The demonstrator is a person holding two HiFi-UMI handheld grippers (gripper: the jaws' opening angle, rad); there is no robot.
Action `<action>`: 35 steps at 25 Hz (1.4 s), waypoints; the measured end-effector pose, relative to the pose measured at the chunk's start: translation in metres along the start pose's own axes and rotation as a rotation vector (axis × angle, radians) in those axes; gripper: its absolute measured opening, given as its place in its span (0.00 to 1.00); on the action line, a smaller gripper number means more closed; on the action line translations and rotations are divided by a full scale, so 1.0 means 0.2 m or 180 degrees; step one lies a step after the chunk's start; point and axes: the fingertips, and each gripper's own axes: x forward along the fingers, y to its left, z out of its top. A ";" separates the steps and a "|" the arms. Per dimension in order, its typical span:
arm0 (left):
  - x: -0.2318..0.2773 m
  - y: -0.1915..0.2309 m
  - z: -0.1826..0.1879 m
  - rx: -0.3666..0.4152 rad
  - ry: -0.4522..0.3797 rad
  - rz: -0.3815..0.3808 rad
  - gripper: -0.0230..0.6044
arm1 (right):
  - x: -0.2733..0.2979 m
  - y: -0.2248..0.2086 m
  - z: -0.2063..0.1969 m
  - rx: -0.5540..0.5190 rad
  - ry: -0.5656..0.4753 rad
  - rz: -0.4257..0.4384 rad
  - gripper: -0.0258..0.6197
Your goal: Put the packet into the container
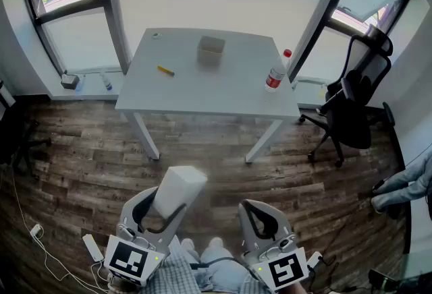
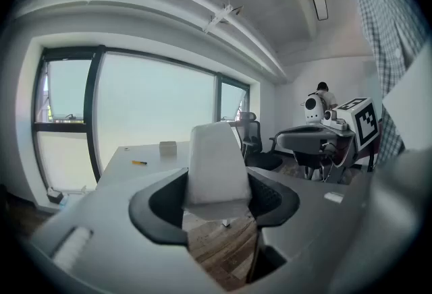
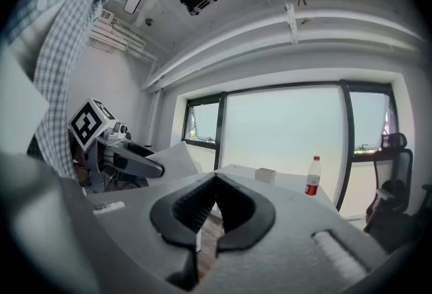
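Packet [image 1: 177,191] is white and sits between the two jaws of the left gripper [image 1: 160,210]. The jaws press on its sides near its bottom end. Most of it sticks out past them. It is well away from the table [image 1: 202,94], on the near side, up over the floor [image 1: 101,151].

It looks light and a bit soft, like a puffy bag. I think it will squash if it is squeezed hard. Its skin looks smooth, so it may slip out of a loose hold. A good place to hold it is low on its two wide sides, where the jaws are now. That leaves the top end free to go in first.

The right gripper [image 1: 260,218] is on the near side of the table too. Its jaws are shut together with nothing in them.

The container [image 1: 210,50] is a small box on the table, near the far edge. Its top looks open. A bottle [image 1: 275,73] stands by the table's right edge. A yellow pen [image 1: 165,71] lies on the table's left part.
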 end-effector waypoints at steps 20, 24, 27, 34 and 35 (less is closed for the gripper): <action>-0.08 0.18 -0.01 0.0028 -0.0087 -0.0028 0.44 | 0.05 0.09 0.02 0.0098 -0.0081 -0.0202 0.04; -0.12 0.21 -0.01 0.0010 -0.0134 -0.0028 0.44 | 0.03 0.10 0.04 -0.0016 -0.0147 -0.0331 0.04; -0.14 0.23 0.00 -0.0016 -0.0165 -0.0039 0.44 | 0.03 0.12 0.07 -0.0010 -0.0231 -0.0341 0.04; -0.19 0.25 0.01 -0.0013 -0.0228 -0.0067 0.44 | 0.03 0.17 0.09 0.0030 -0.0299 -0.0373 0.04; -0.20 0.26 0.01 -0.0008 -0.0233 -0.0074 0.44 | 0.03 0.18 0.10 0.0027 -0.0326 -0.0361 0.04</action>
